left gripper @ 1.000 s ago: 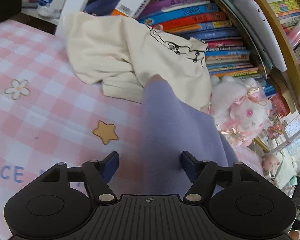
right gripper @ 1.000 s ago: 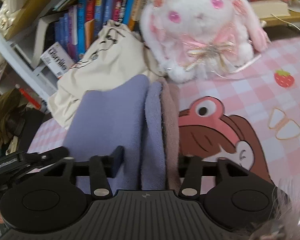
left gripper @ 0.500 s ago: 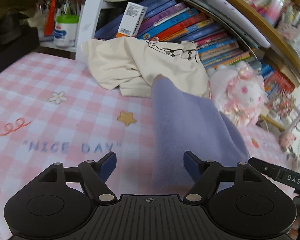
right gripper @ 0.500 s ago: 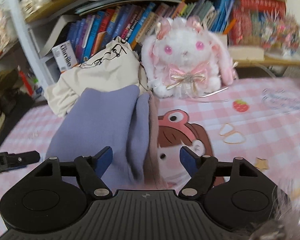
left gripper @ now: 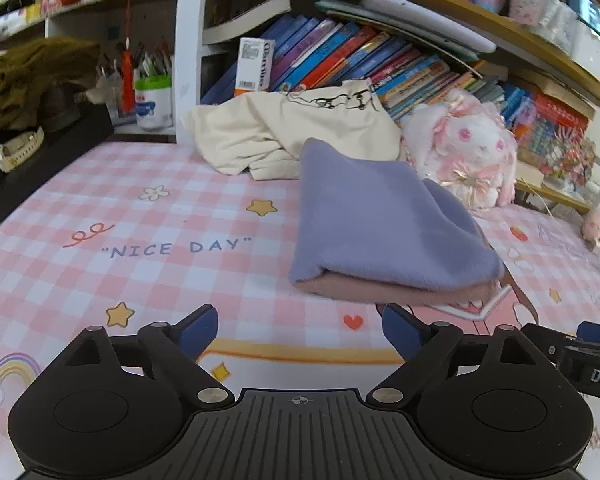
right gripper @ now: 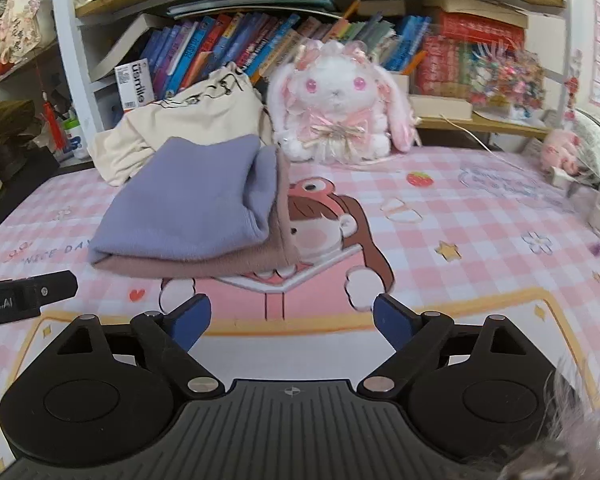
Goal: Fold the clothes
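Observation:
A folded lavender garment with a dusty-pink underside [left gripper: 380, 220] lies flat on the pink checked table cover [left gripper: 140, 240]; it also shows in the right wrist view [right gripper: 188, 212]. A crumpled cream garment [left gripper: 292, 132] lies behind it against the books, also in the right wrist view [right gripper: 180, 120]. My left gripper [left gripper: 300, 330] is open and empty, a little in front of the folded garment. My right gripper [right gripper: 292, 322] is open and empty, also in front of it, apart from it.
A white plush rabbit [right gripper: 340, 104] sits behind the folded garment. A shelf of books [left gripper: 360, 56] lines the back. A white jar of pens [left gripper: 152, 100] and dark items [left gripper: 32, 80] stand at the back left. Small things [right gripper: 588, 168] lie at the right edge.
Both grippers have drawn back from the folded lavender garment, which lay between their fingers a second ago. It now lies on the cover, free of both.

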`<act>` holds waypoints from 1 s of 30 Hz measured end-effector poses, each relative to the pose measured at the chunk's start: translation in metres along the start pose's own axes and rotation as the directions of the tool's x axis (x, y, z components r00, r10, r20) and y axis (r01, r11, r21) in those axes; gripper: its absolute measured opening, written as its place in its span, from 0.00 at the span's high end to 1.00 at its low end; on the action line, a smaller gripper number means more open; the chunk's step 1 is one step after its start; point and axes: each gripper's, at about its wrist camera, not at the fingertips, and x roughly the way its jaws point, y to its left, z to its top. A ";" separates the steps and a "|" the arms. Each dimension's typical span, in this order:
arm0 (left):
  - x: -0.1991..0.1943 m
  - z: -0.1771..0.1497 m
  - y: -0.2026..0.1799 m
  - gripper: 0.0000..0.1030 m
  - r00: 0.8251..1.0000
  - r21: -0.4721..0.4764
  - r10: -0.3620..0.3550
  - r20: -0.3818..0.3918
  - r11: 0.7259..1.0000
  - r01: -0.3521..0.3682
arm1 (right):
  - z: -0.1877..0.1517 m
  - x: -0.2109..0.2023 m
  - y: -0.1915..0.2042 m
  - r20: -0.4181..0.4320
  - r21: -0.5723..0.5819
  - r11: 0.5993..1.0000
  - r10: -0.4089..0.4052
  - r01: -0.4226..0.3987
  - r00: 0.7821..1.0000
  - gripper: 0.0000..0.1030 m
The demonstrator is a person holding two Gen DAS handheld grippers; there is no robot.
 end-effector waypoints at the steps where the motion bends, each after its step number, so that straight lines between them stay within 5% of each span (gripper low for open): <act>1: -0.003 -0.003 -0.003 0.09 1.000 0.011 0.000 0.006 1.000 0.000 | -0.003 -0.002 -0.001 -0.005 0.007 1.000 -0.005 0.005 1.000 0.14; 7: -0.008 -0.013 -0.014 0.08 1.000 0.092 0.002 -0.013 0.996 -0.001 | -0.012 -0.008 -0.003 -0.014 0.006 0.998 -0.063 0.063 0.998 0.11; 30: -0.004 -0.010 0.000 0.02 1.000 0.098 0.011 -0.018 0.995 -0.009 | -0.014 -0.009 0.011 -0.017 0.011 0.994 -0.105 0.105 0.994 0.10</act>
